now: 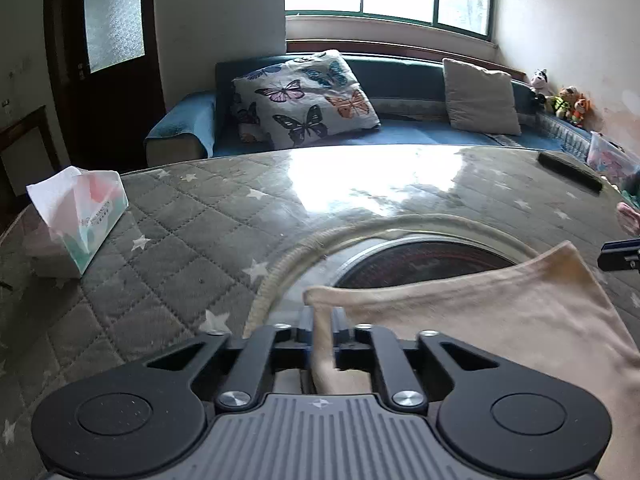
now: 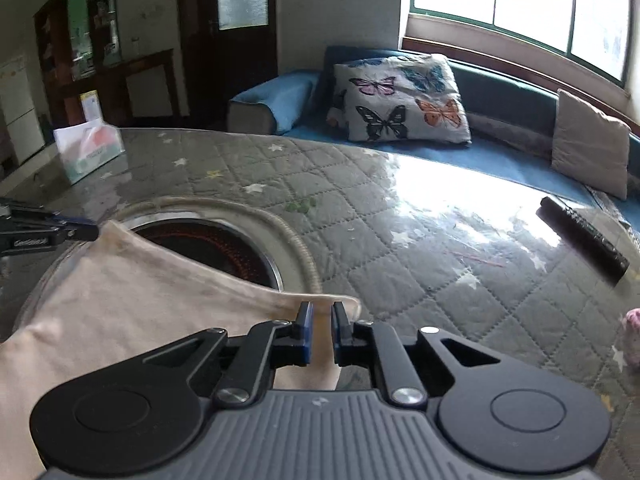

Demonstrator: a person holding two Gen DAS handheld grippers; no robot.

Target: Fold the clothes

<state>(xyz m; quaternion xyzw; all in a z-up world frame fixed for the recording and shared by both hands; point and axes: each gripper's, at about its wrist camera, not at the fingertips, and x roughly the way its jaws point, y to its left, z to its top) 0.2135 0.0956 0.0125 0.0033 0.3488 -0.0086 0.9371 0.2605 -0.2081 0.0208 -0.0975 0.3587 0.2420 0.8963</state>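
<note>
Left hand-held gripper and right hand-held gripper each clamped on soft beige cloth corners.

Cloth: I see the beige cotton garment stretched between my two grippers, over the near rim of the round steel-ringed burner recess in the grey quilted star-print table cover.
Left gripper: pinches the garment's left corner.
Right gripper: pinches its right corner.
Far left: white tissue pack on the table.
Far right: black cylindrical remote on the table.
Behind the table: blue sofa carrying the butterfly-print cushion, with a plain beige cushion to its right.
</note>
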